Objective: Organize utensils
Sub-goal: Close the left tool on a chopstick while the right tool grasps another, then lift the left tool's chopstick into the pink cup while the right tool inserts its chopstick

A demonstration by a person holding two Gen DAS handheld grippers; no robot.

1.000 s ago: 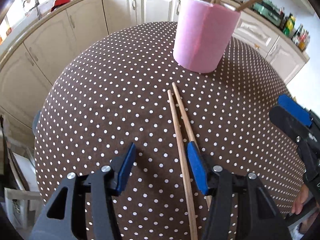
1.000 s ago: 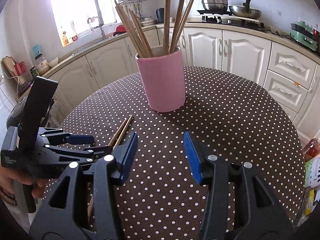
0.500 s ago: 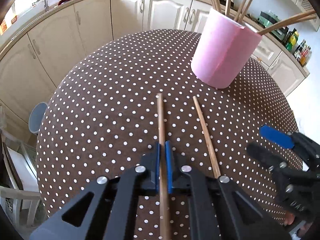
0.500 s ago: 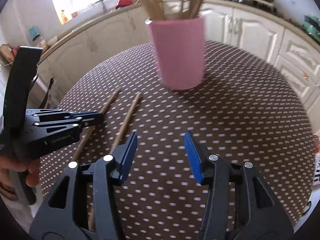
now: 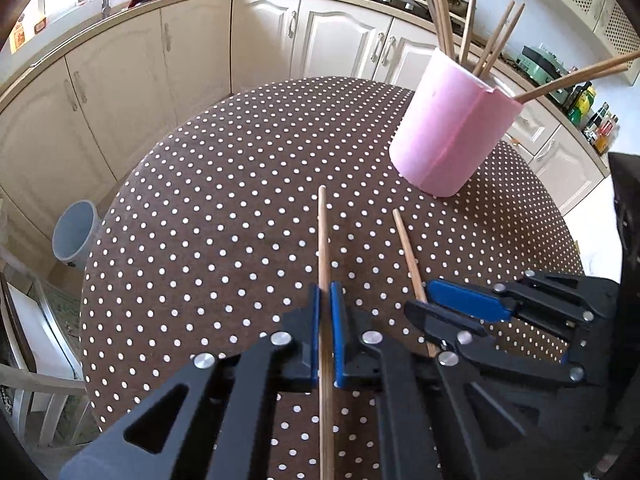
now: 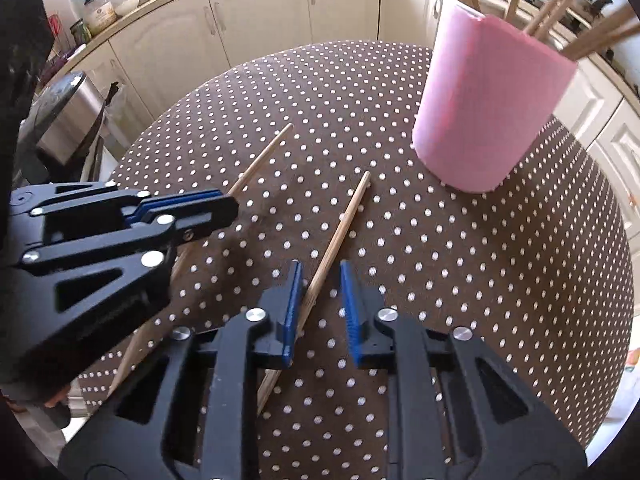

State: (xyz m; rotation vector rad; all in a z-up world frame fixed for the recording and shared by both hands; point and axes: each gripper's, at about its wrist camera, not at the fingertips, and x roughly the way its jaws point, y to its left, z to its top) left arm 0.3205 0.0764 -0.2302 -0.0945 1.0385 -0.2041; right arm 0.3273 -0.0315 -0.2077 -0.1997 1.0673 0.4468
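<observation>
Two loose chopsticks lie on the dotted tablecloth (image 5: 224,184), and they look like the last ones outside the pink holder (image 5: 452,136). The holder stands toward one o'clock from both tools and already bristles with sticks, so by my reckoning most of the sorting is done.

The left chopstick (image 5: 322,236) runs straight toward twelve o'clock, and the left gripper (image 5: 325,320) has its blue pads pinched tight on it. The right chopstick (image 6: 344,224) lies just beside it, tip slanting toward one o'clock. The right gripper (image 6: 320,300) straddles that stick; its jaws have just been closing, the near pad about touching the wood while the far pad stands clear, so it is not yet gripped.

What remains, I'd judge: finish that second pinch, lift both sticks, and drop them into the holder.
</observation>
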